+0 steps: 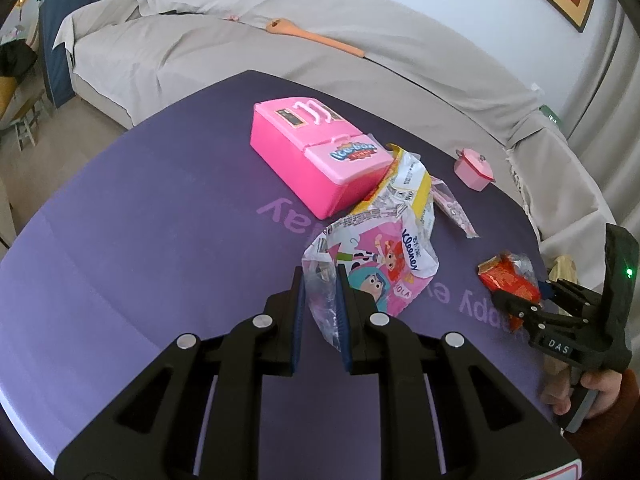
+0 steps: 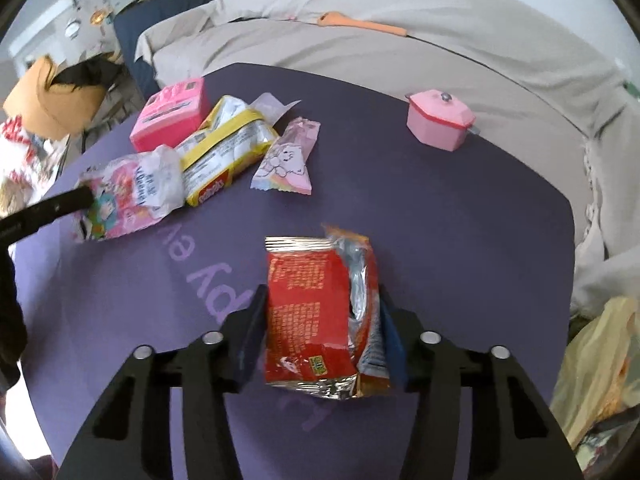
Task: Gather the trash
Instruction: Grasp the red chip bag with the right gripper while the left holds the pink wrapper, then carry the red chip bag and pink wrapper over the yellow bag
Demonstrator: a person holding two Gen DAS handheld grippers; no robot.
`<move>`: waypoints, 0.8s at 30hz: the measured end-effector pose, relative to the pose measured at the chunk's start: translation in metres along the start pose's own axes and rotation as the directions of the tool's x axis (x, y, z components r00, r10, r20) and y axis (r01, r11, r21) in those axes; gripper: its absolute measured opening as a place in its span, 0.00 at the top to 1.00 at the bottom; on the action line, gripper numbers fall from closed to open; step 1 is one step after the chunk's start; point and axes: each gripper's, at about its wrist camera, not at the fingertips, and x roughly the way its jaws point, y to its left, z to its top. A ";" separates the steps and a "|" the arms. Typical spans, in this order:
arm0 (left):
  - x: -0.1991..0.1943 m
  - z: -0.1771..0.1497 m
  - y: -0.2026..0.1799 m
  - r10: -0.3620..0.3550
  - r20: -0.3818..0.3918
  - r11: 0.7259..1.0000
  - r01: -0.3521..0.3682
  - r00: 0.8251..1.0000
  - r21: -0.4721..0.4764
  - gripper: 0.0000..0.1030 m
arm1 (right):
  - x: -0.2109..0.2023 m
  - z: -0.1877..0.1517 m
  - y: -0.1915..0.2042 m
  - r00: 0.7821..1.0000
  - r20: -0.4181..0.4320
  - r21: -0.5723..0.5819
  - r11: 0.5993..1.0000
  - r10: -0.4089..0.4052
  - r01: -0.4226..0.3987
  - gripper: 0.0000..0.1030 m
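My left gripper (image 1: pixel 320 276) is shut on the clear edge of a crumpled pink Kleenex wrapper (image 1: pixel 376 264) with cartoon figures. That wrapper lies on the purple table (image 1: pixel 160 220). In the right wrist view the same wrapper (image 2: pixel 132 192) sits at the far left, with the left gripper (image 2: pixel 82 200) at its edge. A red foil snack wrapper (image 2: pixel 308 300) lies between the fingers of my right gripper (image 2: pixel 322 296), and both pads touch its sides. Seen from the left wrist, the right gripper (image 1: pixel 520 300) holds the red wrapper (image 1: pixel 504 276) at the table's right edge.
A yellow-and-white wrapper (image 2: pixel 224 152) and a pale pink candy wrapper (image 2: pixel 288 156) lie beyond the Kleenex one. A pink toy fridge (image 1: pixel 308 148) and a pink toy pot (image 2: pixel 440 120) stand further back. A covered sofa (image 1: pixel 280 64) curves behind. A yellowish plastic bag (image 2: pixel 600 368) hangs at the right.
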 end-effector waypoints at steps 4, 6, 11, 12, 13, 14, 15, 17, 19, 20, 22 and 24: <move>-0.009 0.002 -0.014 -0.025 0.021 1.000 0.026 0.999 -0.002 0.87 | -0.009 -0.007 -0.006 0.999 -0.032 -0.024 1.000 0.004 -0.004 0.68; -0.014 0.003 -0.022 -0.040 0.030 0.999 0.040 0.999 0.005 0.87 | -0.019 -0.008 -0.010 0.999 -0.023 -0.038 0.999 -0.026 0.026 0.68; -0.035 0.011 -0.043 -0.049 0.064 0.998 0.047 0.997 0.043 0.87 | -0.057 0.001 -0.032 0.998 0.049 0.013 0.999 -0.046 0.046 0.68; -0.041 0.014 -0.049 -0.051 0.076 0.998 0.047 0.996 0.050 0.87 | -0.063 0.004 -0.036 0.997 0.061 0.019 0.998 -0.053 0.051 0.68; -0.045 0.016 -0.052 -0.053 0.082 0.997 0.049 0.995 0.055 0.87 | -0.073 0.007 -0.041 0.995 0.080 0.026 0.998 -0.060 0.058 0.68; -0.050 0.019 -0.057 -0.056 0.090 0.997 0.051 0.994 0.060 0.87 | -0.082 0.009 -0.045 0.993 0.100 0.032 0.998 -0.065 0.062 0.68; -0.054 0.022 -0.061 -0.059 0.098 0.996 0.053 0.993 0.066 0.87 | -0.089 0.011 -0.049 0.991 0.114 0.038 0.997 -0.068 0.064 0.68; -0.064 0.029 -0.073 -0.065 0.117 0.995 0.056 0.991 0.083 0.87 | -0.110 0.014 -0.059 0.985 0.152 0.056 0.996 -0.077 0.070 0.68; -0.073 0.036 -0.086 -0.074 0.132 0.993 0.060 0.988 0.104 0.87 | -0.125 0.014 -0.069 0.980 0.181 0.076 0.994 -0.085 0.072 0.68; -0.077 0.039 -0.094 -0.079 0.138 0.991 0.064 0.987 0.114 0.87 | -0.134 0.012 -0.075 0.976 0.195 0.088 0.993 -0.092 0.076 0.68; -0.083 0.043 -0.108 -0.094 0.144 0.989 0.075 0.985 0.131 0.87 | -0.146 0.009 -0.085 0.972 0.213 0.105 0.991 -0.102 0.081 0.68; -0.088 0.047 -0.124 -0.109 0.147 0.985 0.086 0.983 0.152 0.87 | -0.157 0.004 -0.096 0.966 0.227 0.120 0.988 -0.120 0.095 0.68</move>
